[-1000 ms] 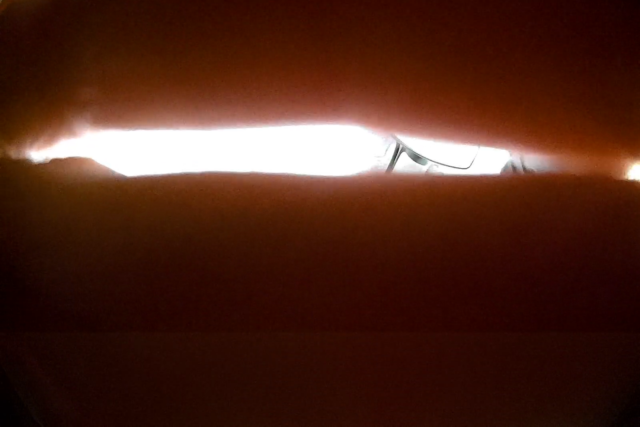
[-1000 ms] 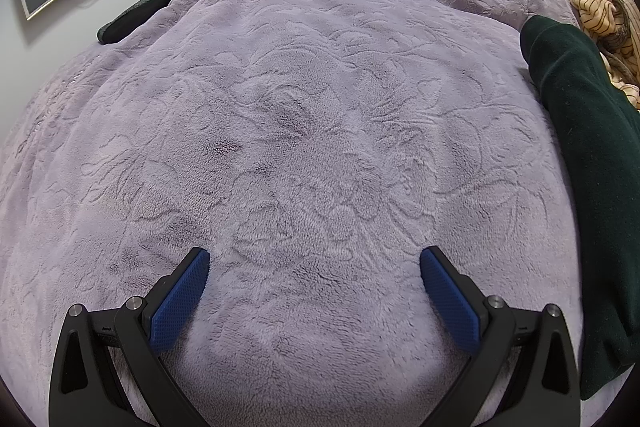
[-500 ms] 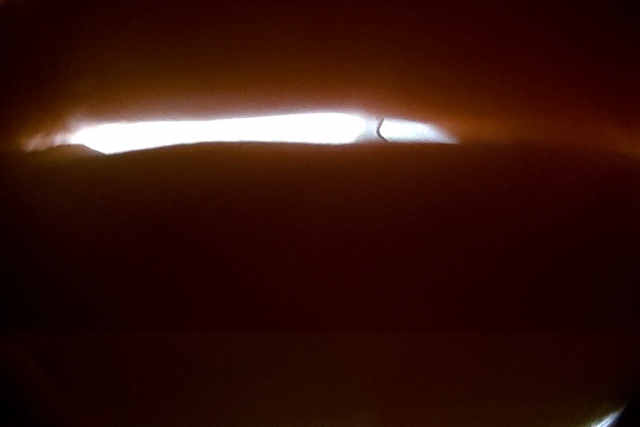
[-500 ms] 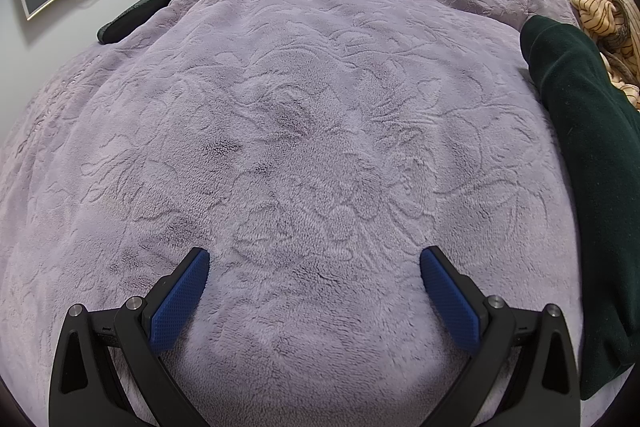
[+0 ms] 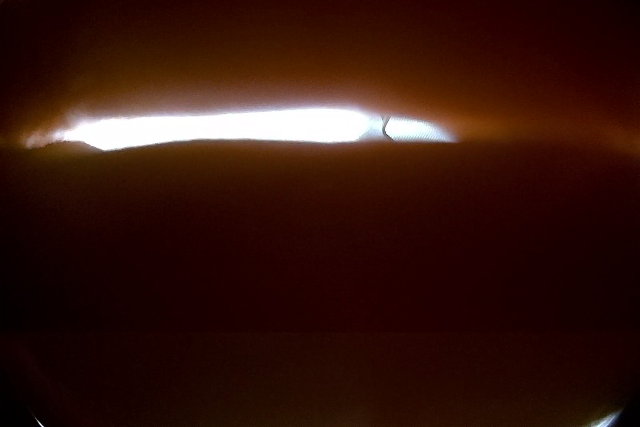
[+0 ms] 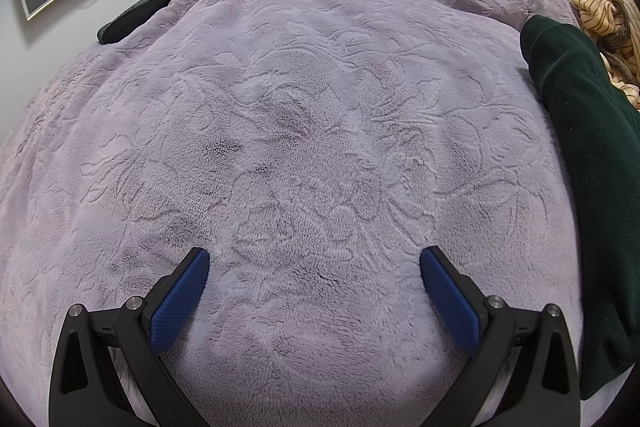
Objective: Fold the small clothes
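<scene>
Fingers (image 6: 314, 281) of right gripper spread wide over lilac bed (image 6: 304, 131). Green garment (image 6: 588, 155) far right. Left camera covered; left fingers' state unknowable.

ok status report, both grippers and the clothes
Right hand-held gripper open over purple blanket, empty. Left view blocked, gripper unseen. Dark green garment at right, untouched. Nothing in the way.

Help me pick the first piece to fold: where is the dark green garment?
In the right wrist view, the dark green garment lies along the right edge of the purple blanket, beside striped orange clothing.
</scene>
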{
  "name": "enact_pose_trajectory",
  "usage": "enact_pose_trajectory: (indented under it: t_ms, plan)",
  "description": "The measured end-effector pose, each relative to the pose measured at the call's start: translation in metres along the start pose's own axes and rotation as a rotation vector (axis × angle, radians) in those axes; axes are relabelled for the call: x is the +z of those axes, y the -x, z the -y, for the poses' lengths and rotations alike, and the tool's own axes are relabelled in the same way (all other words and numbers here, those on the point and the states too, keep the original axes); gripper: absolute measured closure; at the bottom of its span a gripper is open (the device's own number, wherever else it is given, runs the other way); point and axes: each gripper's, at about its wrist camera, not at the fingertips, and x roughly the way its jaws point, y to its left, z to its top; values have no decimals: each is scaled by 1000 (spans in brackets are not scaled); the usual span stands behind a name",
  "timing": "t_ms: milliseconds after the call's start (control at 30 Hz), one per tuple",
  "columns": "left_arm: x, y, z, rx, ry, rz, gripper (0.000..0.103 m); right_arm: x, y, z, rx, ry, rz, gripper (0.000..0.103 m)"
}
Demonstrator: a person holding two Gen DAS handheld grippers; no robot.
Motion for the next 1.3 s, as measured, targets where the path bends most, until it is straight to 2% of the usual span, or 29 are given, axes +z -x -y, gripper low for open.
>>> enact_pose_trajectory:
  t_ms: [1100,1300]
  plan:
    - [7,-14,21,12,6,-20,0,0,0,0,0,0,0,0]
    - [16,-33,17,86,22,-51,0,0,0,0,0,0,0,0]
